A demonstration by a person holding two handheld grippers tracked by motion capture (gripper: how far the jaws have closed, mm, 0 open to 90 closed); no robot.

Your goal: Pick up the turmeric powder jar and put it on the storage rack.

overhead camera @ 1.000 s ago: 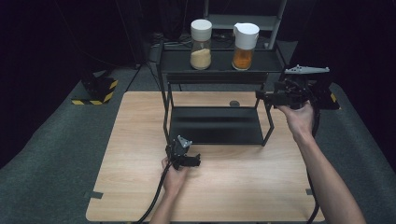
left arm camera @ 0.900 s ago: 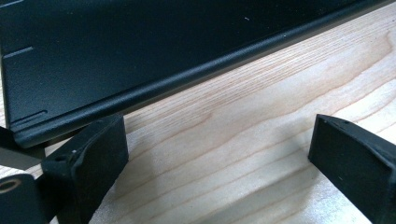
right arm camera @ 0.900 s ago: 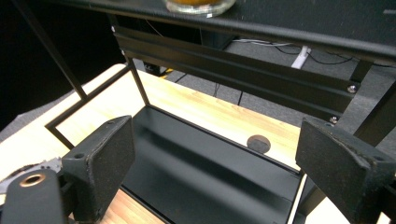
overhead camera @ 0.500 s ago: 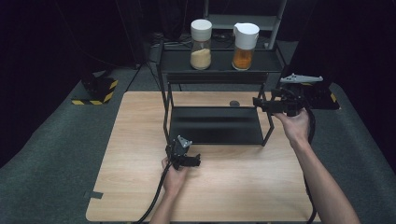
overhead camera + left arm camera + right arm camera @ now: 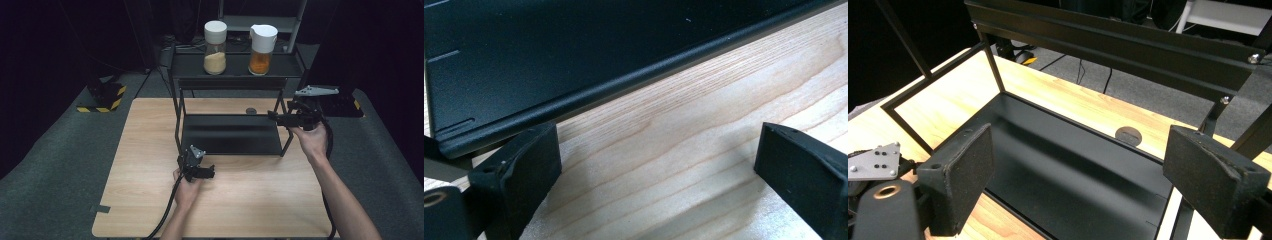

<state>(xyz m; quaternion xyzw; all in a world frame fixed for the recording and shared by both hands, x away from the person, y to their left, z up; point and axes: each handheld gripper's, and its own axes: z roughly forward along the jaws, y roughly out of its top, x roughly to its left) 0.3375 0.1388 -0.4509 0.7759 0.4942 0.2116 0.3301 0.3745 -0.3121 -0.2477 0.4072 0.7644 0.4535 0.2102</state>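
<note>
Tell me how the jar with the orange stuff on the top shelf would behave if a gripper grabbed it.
The orange-filled jar stands tall and narrow, so it probably tips if nudged high. Its clear smooth wall may slip between pads. Roughly half full, it is likely bottom-heavy.

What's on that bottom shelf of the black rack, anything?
Empty: the bottom shelf shows only bare black metal. Both jars stand on top.

Black two-tier metal rack (image 5: 230,135) stands upright on the table (image 5: 150,150).
</note>
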